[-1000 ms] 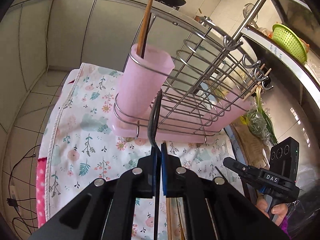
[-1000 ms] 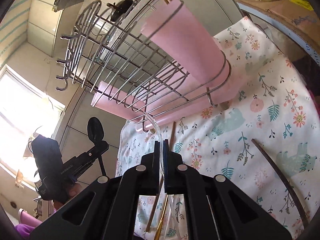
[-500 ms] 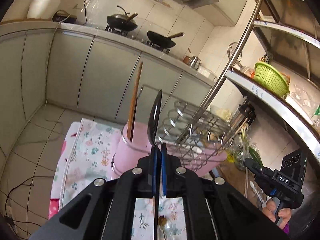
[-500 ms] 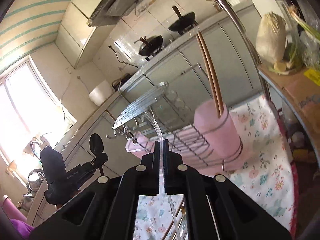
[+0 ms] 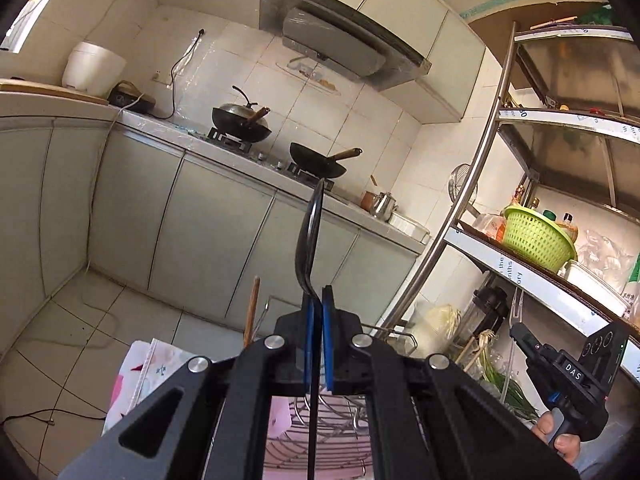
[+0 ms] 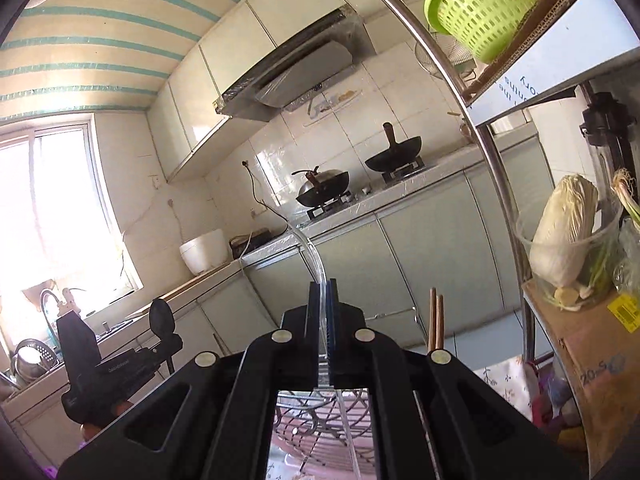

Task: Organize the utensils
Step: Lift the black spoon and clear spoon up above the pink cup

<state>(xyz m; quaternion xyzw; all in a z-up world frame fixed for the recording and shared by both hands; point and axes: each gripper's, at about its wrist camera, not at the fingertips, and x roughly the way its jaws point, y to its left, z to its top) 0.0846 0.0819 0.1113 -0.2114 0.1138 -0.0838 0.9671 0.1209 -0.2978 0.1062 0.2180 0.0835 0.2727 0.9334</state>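
Left tongs [image 5: 318,312] are clamping tight on a black spoon [image 5: 309,236], its bowl standing up past the blue pads [image 5: 329,320] w/ the handle running back down btwn the tong arms; they're pointing roughly level at the kitchen counter [image 5: 248,160] w/ two woks. In that left wrist view a wooden chopstick [image 5: 251,306] is sticking up just left of the tongs, a wire dish rack [image 5: 320,432] w/ pink tray is sitting below the arms, and a floral cloth [image 5: 136,376] is showing at lower left. At far right a hand [image 5: 560,438] is gripping the right tool's handle, near a metal shelf [image 5: 520,264] carrying a green basket [image 5: 536,236]. Right tongs [image 6: 323,292] are pinched shut on a clear plastic utensil [image 6: 310,252], which is curving up and left past the tips, handle passing down btwn the arms. In the right wrist view the other tool w/ the black spoon is sitting at lower left, the rack is lying beneath the tongs, two chopsticks [image 6: 436,320] are standing just right of them, and a cabbage [image 6: 564,232] is sitting on the shelf at right.
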